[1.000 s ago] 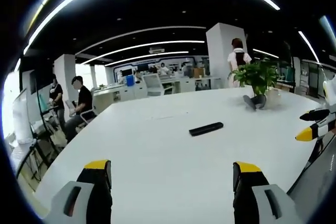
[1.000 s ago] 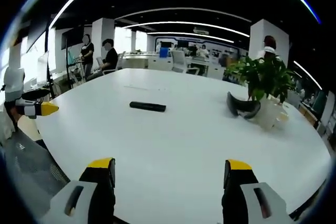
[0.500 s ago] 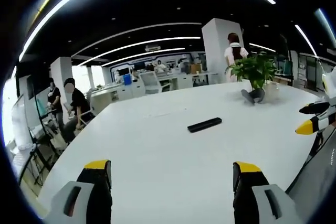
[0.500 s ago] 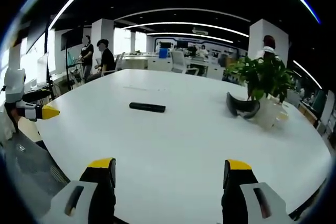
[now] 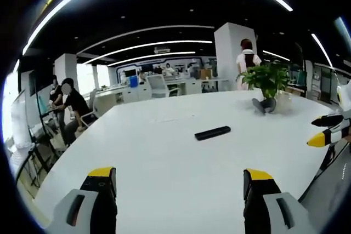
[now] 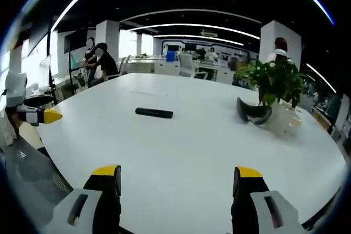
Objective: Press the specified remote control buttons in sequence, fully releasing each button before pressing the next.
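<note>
Nothing of the pressing sequence looks begun, judging from how things lie. The black remote control lies flat near the middle of the white surface, well apart from both tools, with no jaw near its buttons. In the right gripper view the same remote control lies ahead and a little left of centre, lengthwise across the view.

The left hand-held gripper hangs over the near edge of the surface with its yellow-tipped jaws spread wide and nothing between them. The right hand-held gripper is likewise released, jaws wide apart and empty, over its own side of the surface.

Beyond the remote control, a potted plant stands toward the far right, with a dark curved object just beside its pot; what it is I cannot tell.

What is left is the whole job: bring one jaw tip to the remote control, press the first named button, let go fully, then the rest in order. Which buttons are meant cannot be read from here; they are too small to make out.
</note>
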### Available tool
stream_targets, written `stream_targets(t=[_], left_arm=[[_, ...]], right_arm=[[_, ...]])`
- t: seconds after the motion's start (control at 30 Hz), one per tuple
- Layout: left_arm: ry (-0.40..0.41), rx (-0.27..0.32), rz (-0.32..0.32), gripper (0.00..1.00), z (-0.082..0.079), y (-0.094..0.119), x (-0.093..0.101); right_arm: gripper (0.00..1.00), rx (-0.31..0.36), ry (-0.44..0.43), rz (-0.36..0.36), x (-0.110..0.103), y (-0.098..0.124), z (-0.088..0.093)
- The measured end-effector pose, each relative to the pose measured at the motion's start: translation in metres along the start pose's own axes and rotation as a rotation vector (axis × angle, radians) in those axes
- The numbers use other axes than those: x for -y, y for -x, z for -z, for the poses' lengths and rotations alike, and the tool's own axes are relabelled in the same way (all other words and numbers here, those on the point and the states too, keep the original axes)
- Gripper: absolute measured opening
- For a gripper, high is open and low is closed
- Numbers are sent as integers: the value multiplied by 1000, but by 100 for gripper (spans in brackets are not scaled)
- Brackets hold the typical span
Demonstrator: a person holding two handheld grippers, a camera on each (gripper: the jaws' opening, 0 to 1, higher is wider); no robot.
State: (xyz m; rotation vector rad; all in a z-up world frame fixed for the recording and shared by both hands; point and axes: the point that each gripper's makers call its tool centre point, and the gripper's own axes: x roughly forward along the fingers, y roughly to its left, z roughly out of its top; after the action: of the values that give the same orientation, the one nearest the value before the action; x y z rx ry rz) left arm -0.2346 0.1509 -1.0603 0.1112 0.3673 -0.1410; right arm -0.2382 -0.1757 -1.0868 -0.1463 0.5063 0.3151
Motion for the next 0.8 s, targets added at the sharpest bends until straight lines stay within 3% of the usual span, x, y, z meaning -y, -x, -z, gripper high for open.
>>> stream_targets(t=[0.37,0.6,0.7,0.8], left_arm=[[-21,-28,29,98,0,-5,3],[-48,-75,106,91,-5,-23,11],[-77,-70,139,91,-18,-37,15],[-103,-65,172,90,-28,-49,19]], right_arm=[[82,3,-7,-14,-3,0,-1],[78,-8,-15,-14,-2,1,1],[72,-14,-26,-20,-3,1,2],[61,-46,-31,-48,-7,0,7]])
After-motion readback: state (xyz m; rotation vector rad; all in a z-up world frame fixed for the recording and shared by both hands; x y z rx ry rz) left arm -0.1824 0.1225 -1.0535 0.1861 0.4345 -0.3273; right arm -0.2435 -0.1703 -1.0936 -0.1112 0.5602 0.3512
